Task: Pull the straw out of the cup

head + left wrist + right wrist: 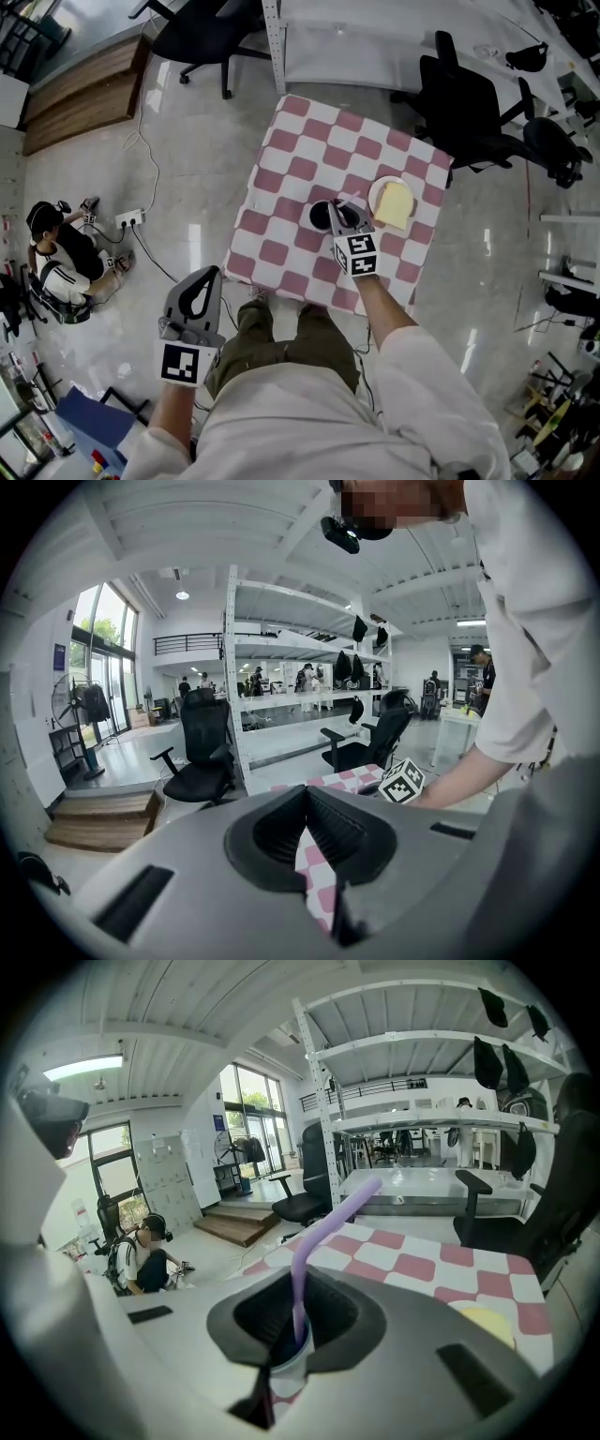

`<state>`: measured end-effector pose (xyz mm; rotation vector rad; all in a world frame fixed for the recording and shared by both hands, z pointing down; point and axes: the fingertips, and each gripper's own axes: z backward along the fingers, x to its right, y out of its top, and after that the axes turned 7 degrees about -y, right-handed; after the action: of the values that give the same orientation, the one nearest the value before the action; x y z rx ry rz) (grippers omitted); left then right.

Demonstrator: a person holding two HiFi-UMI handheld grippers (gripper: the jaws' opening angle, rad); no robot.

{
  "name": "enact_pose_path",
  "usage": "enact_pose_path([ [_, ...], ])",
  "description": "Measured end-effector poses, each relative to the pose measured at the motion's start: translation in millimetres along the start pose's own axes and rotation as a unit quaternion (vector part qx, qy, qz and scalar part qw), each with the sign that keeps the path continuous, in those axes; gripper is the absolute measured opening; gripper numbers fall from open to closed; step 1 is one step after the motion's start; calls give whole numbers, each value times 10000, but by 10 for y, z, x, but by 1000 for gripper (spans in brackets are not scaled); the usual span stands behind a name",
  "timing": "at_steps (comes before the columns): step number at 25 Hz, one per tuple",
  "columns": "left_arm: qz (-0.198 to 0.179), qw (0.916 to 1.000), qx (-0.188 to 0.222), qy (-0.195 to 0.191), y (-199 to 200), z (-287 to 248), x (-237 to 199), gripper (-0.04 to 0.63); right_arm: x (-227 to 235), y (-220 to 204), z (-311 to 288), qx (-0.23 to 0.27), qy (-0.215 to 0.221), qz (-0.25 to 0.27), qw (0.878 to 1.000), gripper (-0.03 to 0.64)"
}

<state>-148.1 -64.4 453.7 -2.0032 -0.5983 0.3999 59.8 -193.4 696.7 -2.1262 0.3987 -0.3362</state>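
Observation:
A dark cup (322,216) stands on the pink-and-white checked table (300,159), and a purple bent straw (349,200) sticks out of it. My right gripper (339,217) reaches over the cup from the near side. In the right gripper view the straw (322,1234) rises between the jaws out of the cup's pale rim (291,1363), and the right gripper (298,1321) is shut on it. My left gripper (210,274) hangs off the table at the near left, over the floor, shut with nothing in it. The left gripper (305,834) shows only checked cloth through its slit.
A white plate (381,187) with a yellow slice (397,206) sits just right of the cup. Black office chairs (473,117) stand beyond the table's far right corner. A person (58,258) sits on the floor at the left beside a power strip (129,218).

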Motion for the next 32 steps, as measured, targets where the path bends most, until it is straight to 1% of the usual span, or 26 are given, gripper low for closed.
enact_pose_path([
  [5, 0, 10000, 55, -58, 23, -31, 15, 4, -13, 126, 94, 127, 4, -27, 9999, 35],
  [11, -15, 9996, 206, -183, 106, -85, 37, 5, -75, 374, 291, 366, 47, 7, 9993, 35],
  [17, -185, 9986, 322, -367, 165, -122, 79, 4, -119, 610, 524, 589, 34, 70, 9982, 35],
  [21, -249, 9972, 509, -490, 247, -165, 119, 4, -140, 772, 705, 740, 41, 105, 9972, 35],
  [32, -297, 9939, 729, -768, 392, -232, 240, 4, -233, 1235, 1266, 1210, 19, 237, 9924, 35],
])
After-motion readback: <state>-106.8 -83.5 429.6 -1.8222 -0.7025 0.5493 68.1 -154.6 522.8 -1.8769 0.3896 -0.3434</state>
